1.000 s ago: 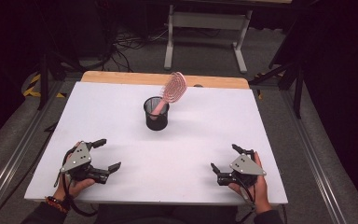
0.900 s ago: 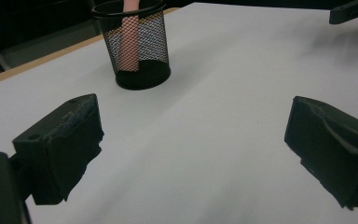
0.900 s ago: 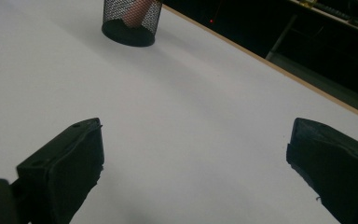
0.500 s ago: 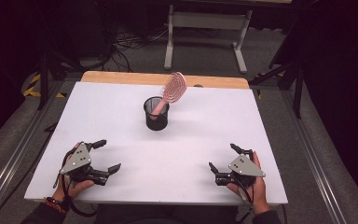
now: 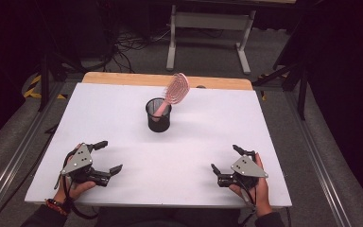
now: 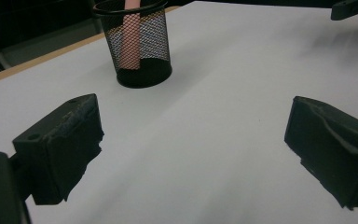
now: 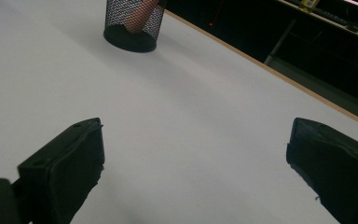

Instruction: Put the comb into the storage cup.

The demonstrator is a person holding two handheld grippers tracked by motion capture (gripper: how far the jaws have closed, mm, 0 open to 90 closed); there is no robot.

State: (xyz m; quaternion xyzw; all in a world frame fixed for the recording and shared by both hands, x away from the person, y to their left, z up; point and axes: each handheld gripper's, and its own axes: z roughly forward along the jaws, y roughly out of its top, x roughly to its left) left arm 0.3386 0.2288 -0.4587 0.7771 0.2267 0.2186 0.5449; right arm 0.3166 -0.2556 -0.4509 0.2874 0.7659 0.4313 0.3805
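A black mesh cup (image 5: 159, 115) stands upright near the middle of the white table (image 5: 123, 104), toward the far side. A pink hairbrush (image 5: 174, 92) leans in it, handle down, bristled head sticking out to the right. In the left gripper view the cup (image 6: 138, 44) is ahead at upper left, with the pink handle (image 6: 131, 39) inside. It sits at the top of the right gripper view as the cup (image 7: 133, 24). My left gripper (image 5: 108, 157) rests open at the front left. My right gripper (image 5: 226, 161) rests open at the front right. Both hold nothing.
A wooden strip (image 5: 123, 78) runs along the table's far edge. Beyond it stand a grey metal table frame (image 5: 208, 33) and cables on the floor. Metal rails (image 5: 14, 161) flank the table on both sides. The other gripper's jaw tip (image 6: 352, 8) shows at top right of the left gripper view.
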